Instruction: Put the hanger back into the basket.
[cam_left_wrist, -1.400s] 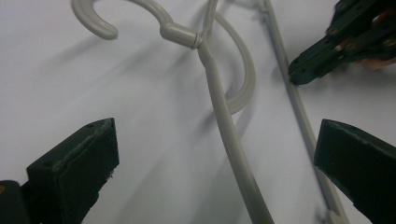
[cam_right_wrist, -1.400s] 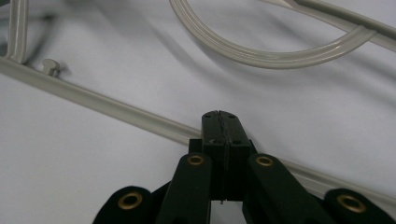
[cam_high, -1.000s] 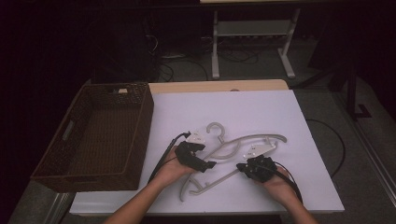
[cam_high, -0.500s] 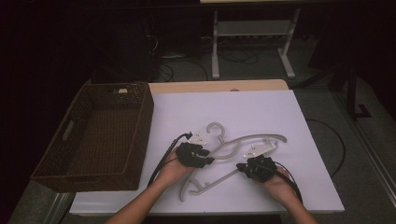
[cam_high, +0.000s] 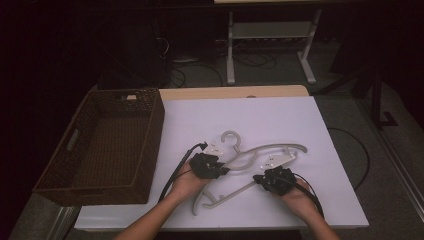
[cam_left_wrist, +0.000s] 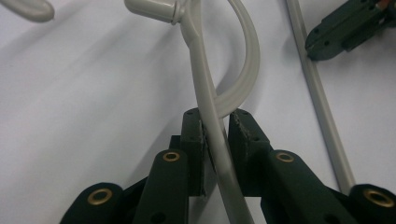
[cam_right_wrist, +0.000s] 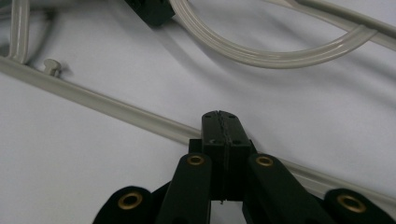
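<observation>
While pinched, hanger (cam_left_wrist: 205, 93) fills hand-held gripper (cam_left_wrist: 217, 122).

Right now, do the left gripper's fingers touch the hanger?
Touching. In the left gripper view, the left gripper has just closed its fingers on the hanger; both press against its thin curved arm, with no gap showing.

Pale plastic hanger (cam_high: 250, 159), flat on white table, perhaps two overlapping
</observation>
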